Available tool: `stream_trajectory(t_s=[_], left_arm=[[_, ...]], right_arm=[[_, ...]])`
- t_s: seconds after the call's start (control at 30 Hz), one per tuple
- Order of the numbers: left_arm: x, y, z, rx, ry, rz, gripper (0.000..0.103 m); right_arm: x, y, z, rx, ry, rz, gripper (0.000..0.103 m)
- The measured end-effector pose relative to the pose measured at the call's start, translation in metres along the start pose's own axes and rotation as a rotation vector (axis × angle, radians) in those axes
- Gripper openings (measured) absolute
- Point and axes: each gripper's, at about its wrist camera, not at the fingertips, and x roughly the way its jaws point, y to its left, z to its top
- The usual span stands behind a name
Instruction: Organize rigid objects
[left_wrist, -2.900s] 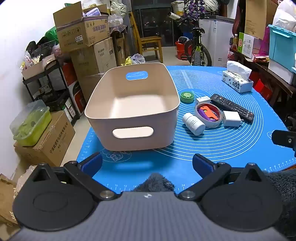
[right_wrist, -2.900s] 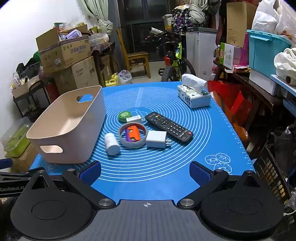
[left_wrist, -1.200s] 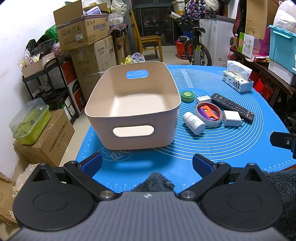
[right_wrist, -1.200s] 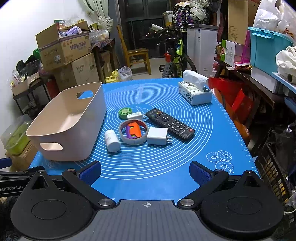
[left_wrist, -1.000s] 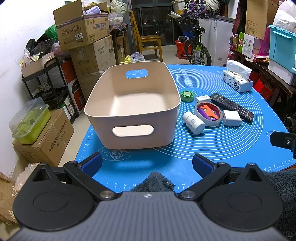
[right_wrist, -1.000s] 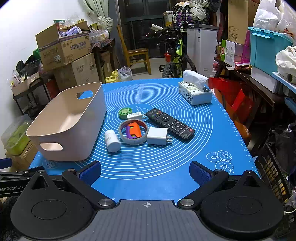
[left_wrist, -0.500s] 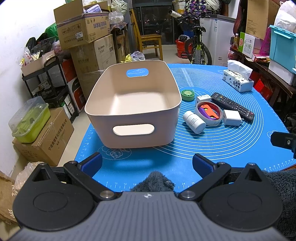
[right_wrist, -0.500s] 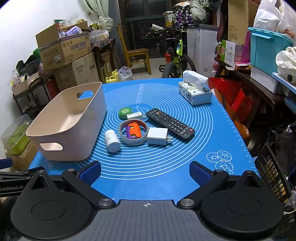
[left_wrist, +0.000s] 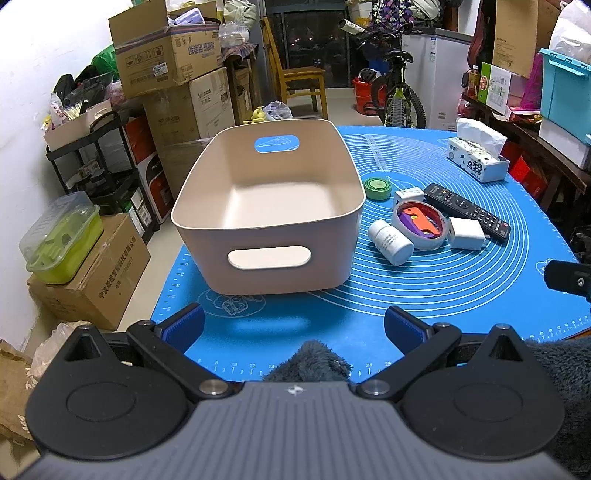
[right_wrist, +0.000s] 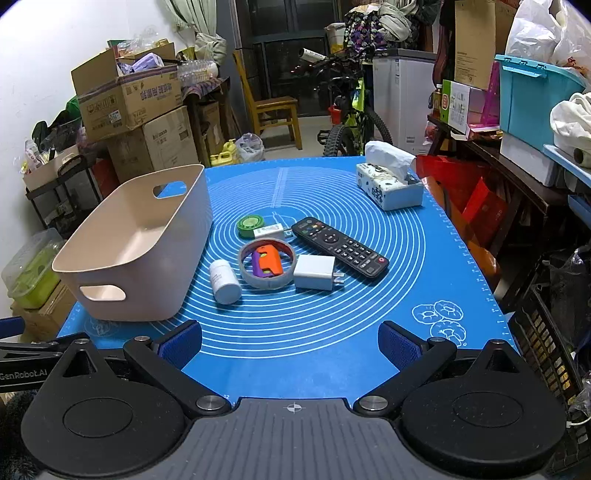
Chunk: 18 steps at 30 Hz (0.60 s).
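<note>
An empty beige bin stands on the left of a blue mat. To its right lie a white pill bottle, a grey tape ring around an orange and purple piece, a white charger, a black remote, a green disc and a small white adapter. My left gripper is open and empty at the mat's near edge, in front of the bin. My right gripper is open and empty, near the front edge, short of the objects.
A tissue box sits at the mat's far right. Stacked cardboard boxes, a shelf rack and a green-lidded container stand left of the table. A bicycle, a chair and crates crowd the back and right.
Both grippers stay open and almost still; the left view has shifted very slightly. No object has moved.
</note>
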Motion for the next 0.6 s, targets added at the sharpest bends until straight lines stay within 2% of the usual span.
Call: stream_trajectory(t_s=[0.53, 0.6], left_arm=[[-0.0044, 0.0024, 0.0063, 0.006, 0.006, 0.032, 0.102], [-0.0045, 0.0059, 0.0100, -0.005, 0.012, 0.015, 0.102]], right_arm=[[0.0002, -0.0014, 0.0064, 0.004, 0.008, 0.020, 0.101], [0.0011, -0.0021, 0.0099, 0.011, 0.011, 0.032, 0.101]])
